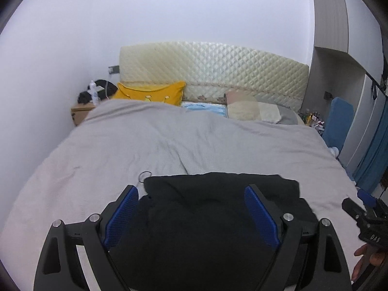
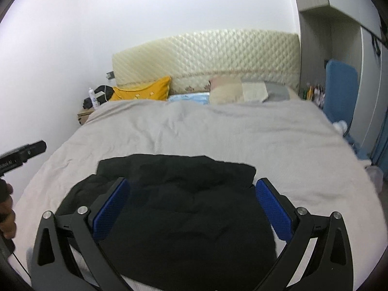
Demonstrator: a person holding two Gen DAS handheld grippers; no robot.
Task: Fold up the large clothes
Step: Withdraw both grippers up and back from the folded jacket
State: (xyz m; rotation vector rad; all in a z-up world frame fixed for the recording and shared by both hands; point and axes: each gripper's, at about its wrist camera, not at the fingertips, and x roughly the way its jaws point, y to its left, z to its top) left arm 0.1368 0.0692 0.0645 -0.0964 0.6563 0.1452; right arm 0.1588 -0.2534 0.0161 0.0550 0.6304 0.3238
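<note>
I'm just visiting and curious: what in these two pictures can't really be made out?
- Black garment: its near edge is hidden behind the left gripper in the left wrist view, and the kind of garment is unclear.
- Nightstand items: too small in both views.
- Shelf clutter beside the bed: blurred in the right wrist view.
- Right gripper: open, nothing held.

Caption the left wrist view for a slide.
Open left gripper above a folded black garment on a grey bedspread.
</note>
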